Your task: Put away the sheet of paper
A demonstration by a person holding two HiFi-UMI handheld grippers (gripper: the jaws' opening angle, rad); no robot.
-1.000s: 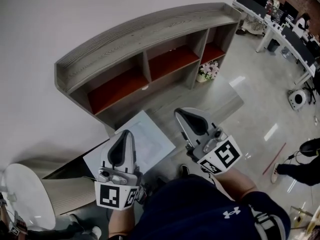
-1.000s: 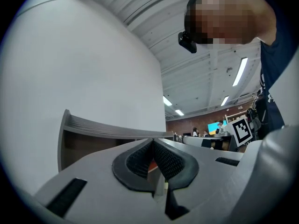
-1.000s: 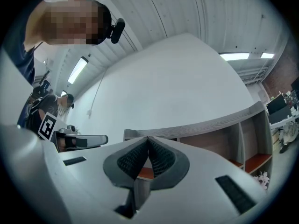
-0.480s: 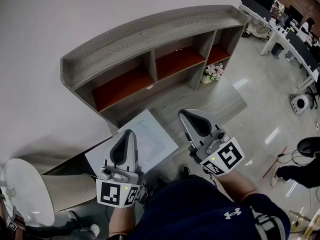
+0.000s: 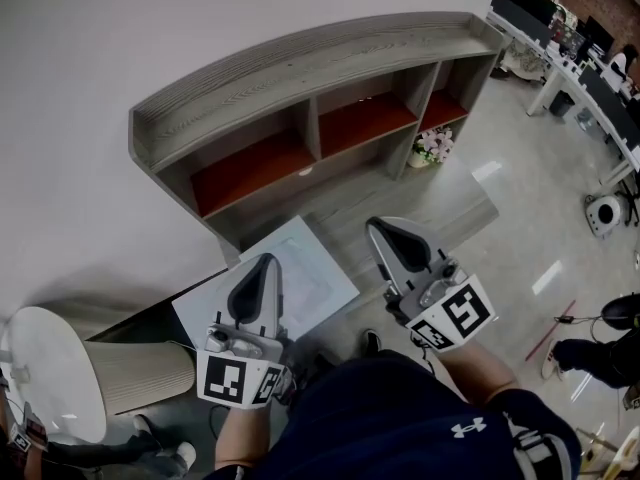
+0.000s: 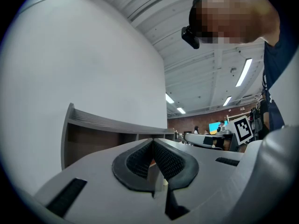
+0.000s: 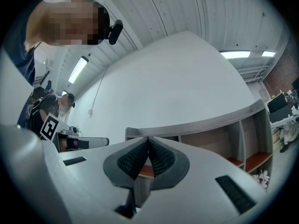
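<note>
Sheet of paper (image 5: 300, 273): flat on the surface (image 5: 420, 203), far corner near the shelf (image 5: 300, 68).
Left gripper (image 5: 267, 259): jaws together, empty, above its near edge.
Right gripper (image 5: 378, 224): jaws together, empty, beside its right edge.

We turned our head slightly, so the head view drifted. The wooden shelf unit (image 5: 300, 68), the sheet of paper (image 5: 312, 268), the left gripper (image 5: 268, 260) and the right gripper (image 5: 378, 225) slid slightly rightward in frame. The bystander (image 5: 600, 353) slipped nearer the right edge.
</note>
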